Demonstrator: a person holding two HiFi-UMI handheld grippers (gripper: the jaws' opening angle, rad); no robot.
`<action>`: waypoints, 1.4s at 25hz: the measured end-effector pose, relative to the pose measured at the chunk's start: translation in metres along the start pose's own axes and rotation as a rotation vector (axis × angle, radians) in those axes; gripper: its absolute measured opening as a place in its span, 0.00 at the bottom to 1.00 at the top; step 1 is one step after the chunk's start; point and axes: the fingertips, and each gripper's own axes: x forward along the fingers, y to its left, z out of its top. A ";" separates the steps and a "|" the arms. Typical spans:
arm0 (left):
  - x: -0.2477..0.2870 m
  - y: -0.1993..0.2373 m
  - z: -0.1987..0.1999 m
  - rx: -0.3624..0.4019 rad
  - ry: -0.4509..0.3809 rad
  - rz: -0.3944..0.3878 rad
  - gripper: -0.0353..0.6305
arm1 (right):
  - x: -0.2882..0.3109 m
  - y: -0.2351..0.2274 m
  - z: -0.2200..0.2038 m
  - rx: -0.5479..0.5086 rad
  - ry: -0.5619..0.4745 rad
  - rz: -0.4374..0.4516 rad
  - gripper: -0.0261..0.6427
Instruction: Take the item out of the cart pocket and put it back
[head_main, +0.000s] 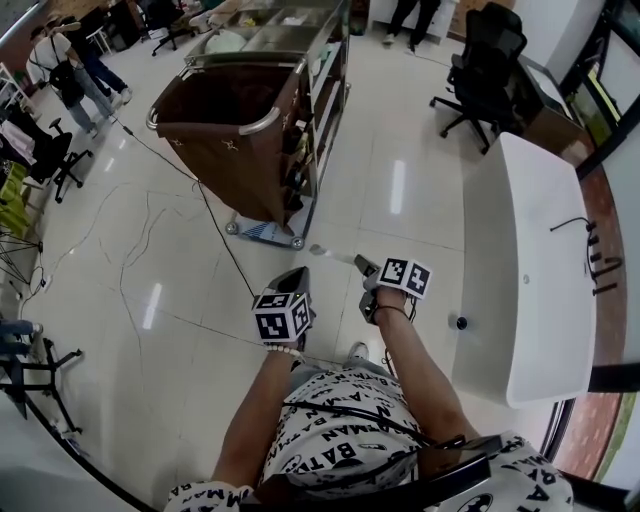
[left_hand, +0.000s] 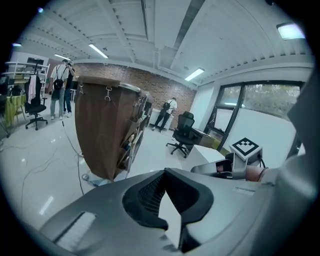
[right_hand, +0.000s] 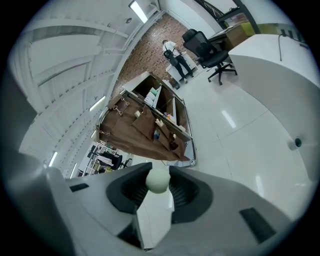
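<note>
The cart (head_main: 318, 90) stands ahead on the floor, with a brown bag (head_main: 225, 130) on its near end and side pockets (head_main: 293, 150) holding small items. It also shows as the cart (left_hand: 107, 130) in the left gripper view and the cart (right_hand: 145, 130) in the right gripper view. My right gripper (head_main: 358, 265) is away from the cart and shut on a pale round-topped item (right_hand: 159, 181), which sticks out as the item (head_main: 320, 250). Beside it, my left gripper (head_main: 295, 277) holds nothing, and its fingertips meet. The right gripper (left_hand: 220, 167) shows in the left gripper view.
A long white desk (head_main: 530, 260) runs along the right. A black office chair (head_main: 485, 70) stands beyond it. A dark cable (head_main: 215, 225) crosses the floor from the cart toward me. People and more chairs (head_main: 50, 155) are at the far left.
</note>
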 end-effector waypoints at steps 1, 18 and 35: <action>0.000 0.001 0.000 0.000 0.001 0.001 0.06 | 0.000 0.001 0.001 0.001 -0.004 0.001 0.22; 0.016 -0.005 0.009 0.027 0.013 -0.031 0.06 | -0.013 0.038 0.028 0.035 -0.096 0.070 0.22; 0.021 0.000 0.012 0.062 0.041 -0.116 0.06 | -0.032 0.059 0.024 0.085 -0.193 0.072 0.22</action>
